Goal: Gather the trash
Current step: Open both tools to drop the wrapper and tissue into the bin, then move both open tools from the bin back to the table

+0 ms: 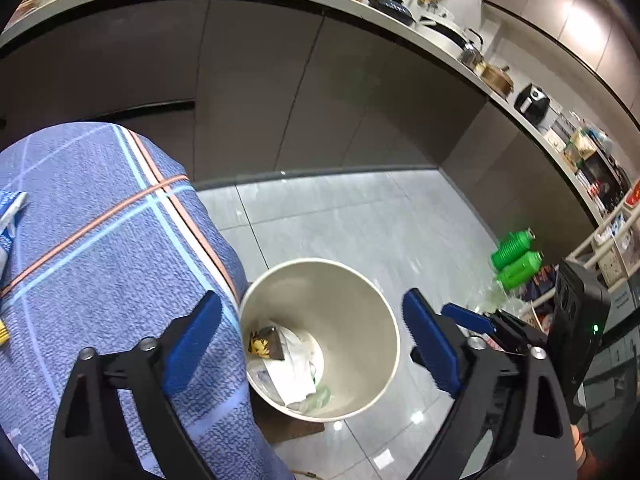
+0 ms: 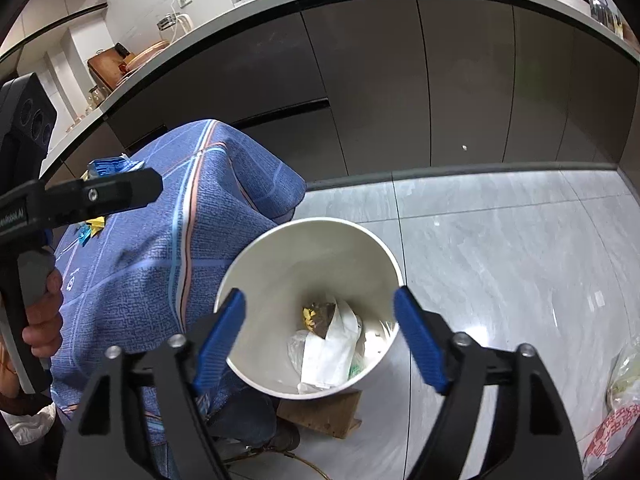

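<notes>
1. Blue-padded right gripper [image 2: 318, 342] hangs wide open and empty directly above the white trash bin [image 2: 256, 264].
2. Left gripper [image 1: 312, 346], equally spread and empty, frames the bin, crumpled wrappers [image 1: 292, 368] far below its fingertips.

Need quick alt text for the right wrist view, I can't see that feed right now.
The open, empty right gripper hangs above a white trash bin on the grey tile floor, with white paper and a dark wrapper at its bottom. Left of the bin is a table under a blue checked cloth with small wrappers on it; the left gripper reaches over the cloth.
</notes>
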`<state>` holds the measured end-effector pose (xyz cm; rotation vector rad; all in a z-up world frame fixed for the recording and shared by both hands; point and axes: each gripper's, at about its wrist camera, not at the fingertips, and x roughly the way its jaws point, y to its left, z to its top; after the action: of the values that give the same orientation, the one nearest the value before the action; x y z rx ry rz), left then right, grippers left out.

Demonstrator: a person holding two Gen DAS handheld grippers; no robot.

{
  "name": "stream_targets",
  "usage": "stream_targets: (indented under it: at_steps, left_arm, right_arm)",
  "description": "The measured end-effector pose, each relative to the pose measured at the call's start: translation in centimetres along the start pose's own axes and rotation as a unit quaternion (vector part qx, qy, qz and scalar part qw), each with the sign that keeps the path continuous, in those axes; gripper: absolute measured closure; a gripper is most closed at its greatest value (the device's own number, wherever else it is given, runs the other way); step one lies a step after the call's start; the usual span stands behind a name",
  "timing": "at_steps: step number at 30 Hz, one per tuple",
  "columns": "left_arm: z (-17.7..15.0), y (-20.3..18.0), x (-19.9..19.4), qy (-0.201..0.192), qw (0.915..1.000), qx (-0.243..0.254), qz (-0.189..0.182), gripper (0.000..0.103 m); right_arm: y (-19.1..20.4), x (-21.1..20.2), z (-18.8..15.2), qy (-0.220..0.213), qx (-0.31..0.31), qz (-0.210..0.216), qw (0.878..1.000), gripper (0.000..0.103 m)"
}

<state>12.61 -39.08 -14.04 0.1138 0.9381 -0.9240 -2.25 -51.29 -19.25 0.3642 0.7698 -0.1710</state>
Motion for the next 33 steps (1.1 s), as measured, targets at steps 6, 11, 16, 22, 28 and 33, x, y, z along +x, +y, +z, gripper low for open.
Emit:
stream_targets:
  at_steps: [6,11,16,22,28,33]
  left_arm:
    - [0.2,0.9,-1.3,-0.013,0.9994,-0.026,0.017,0.009]
    - [-0.1,1.8,-2.7,-0.025,0.9985,-0.041,0.024,0.009]
    - [-0.1,2.0,-4.3,-0.034,0.998,-0.043,0.032,0.009]
    - [-0.7,2.5,-7.0,-0.047,0.9966,-0.047,0.048,0.009]
    - [-2.1,4.8,-10.7,-0.067,0.9923,-0.077,0.071,0.009]
    - [-4.0,7.6,-14.2,-0.084,0.9861,-0.109,0.094,0.009]
  right_arm:
    - [0.8,-0.4,0.2,-0.008,-0.005,0.009,1.0,0.003]
    - [1.4,-0.8,0.4,-0.007,-0.002,0.012,1.0,0.003]
    - [1.9,-1.2,0.9,-0.009,-0.003,0.017,1.0,0.003]
    - [3.8,-2.3,1.3,-0.022,-0.016,0.032,0.999,0.003]
    - [7.0,-3.2,2.4,-0.028,-0.041,0.066,0.997,0.003]
    - [10.1,-3.8,3.1,-0.034,-0.065,0.089,0.993,0.003]
